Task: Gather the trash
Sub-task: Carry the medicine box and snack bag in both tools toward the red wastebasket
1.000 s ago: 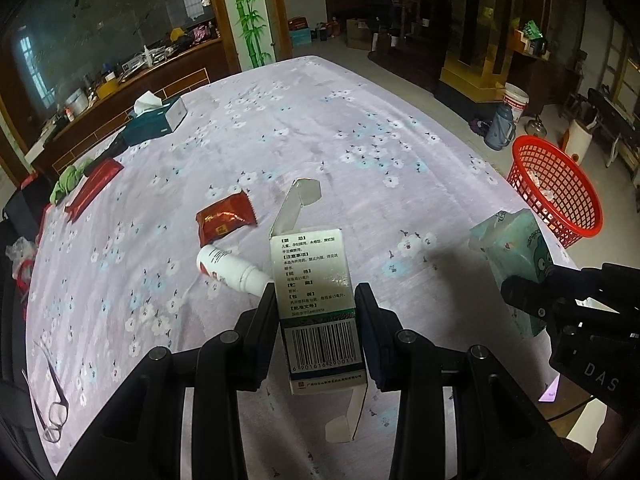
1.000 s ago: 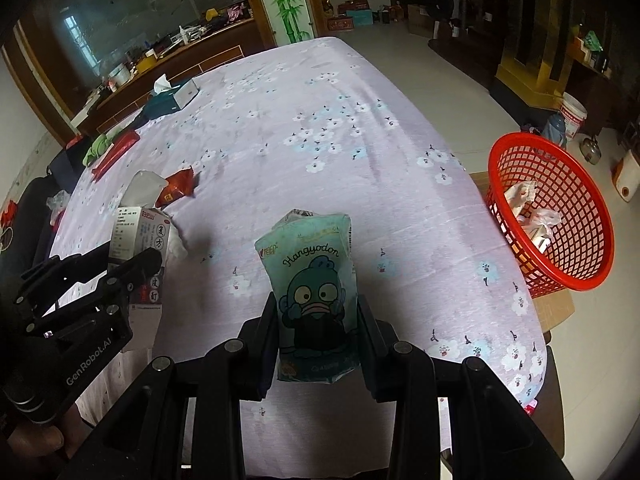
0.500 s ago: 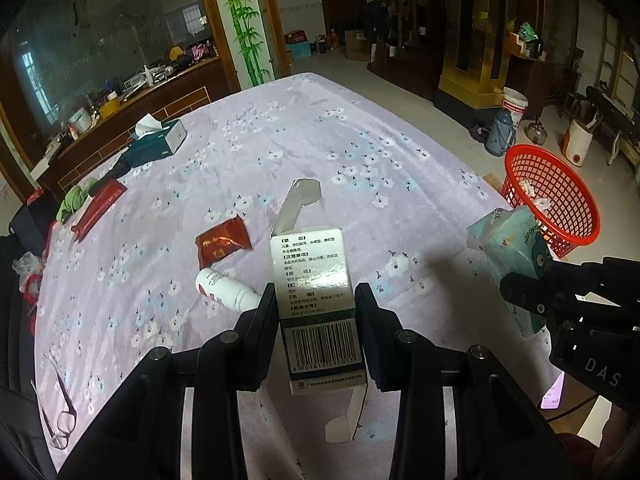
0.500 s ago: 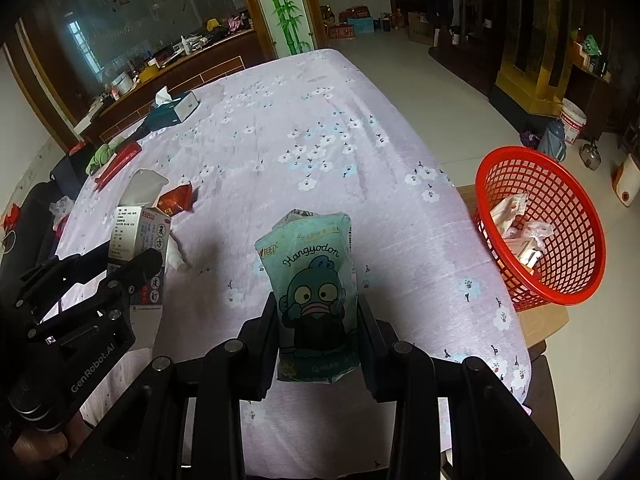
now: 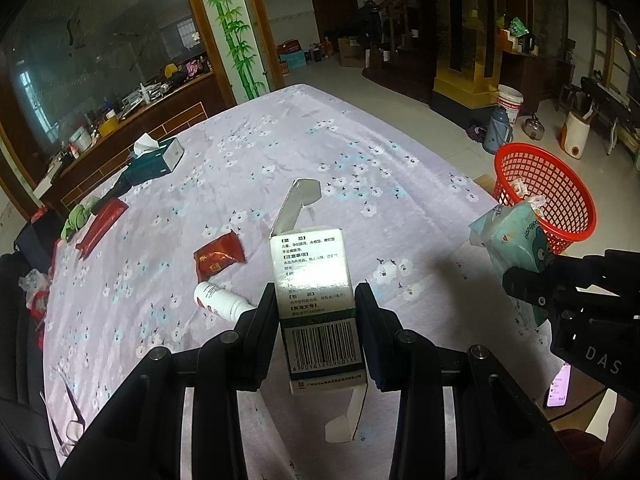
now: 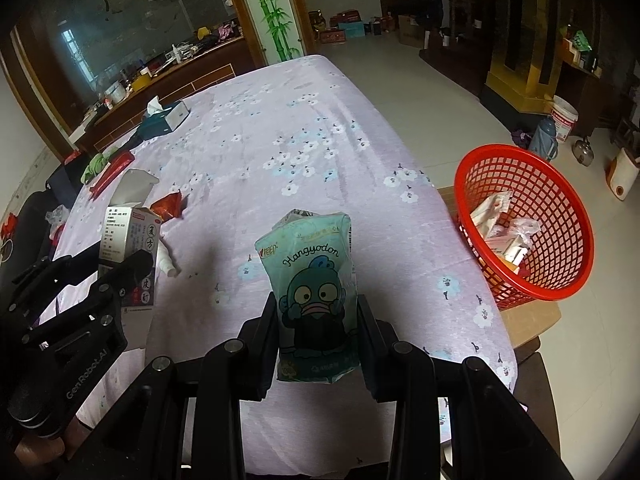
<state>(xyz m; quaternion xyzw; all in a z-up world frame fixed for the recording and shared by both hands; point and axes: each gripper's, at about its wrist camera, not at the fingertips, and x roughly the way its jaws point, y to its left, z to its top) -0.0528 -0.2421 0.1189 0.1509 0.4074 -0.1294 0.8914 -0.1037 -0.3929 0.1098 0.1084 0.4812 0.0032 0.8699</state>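
Cluttered room, long table [image 5: 360,148] under a purple flowered cloth, red basket [image 6: 560,280] with some trash in it just off the table's right edge. Left gripper [image 5: 316,316] clamped on a white medicine box [image 5: 316,300] with its flap open, held above the table; right gripper [image 6: 318,320] clamped on a teal cartoon tissue pack [image 6: 312,276], near the basket but not over it. On the cloth: red packet [image 5: 219,258], small white bottle [image 5: 218,300] beside it, tissue box [image 5: 154,160] far back left.
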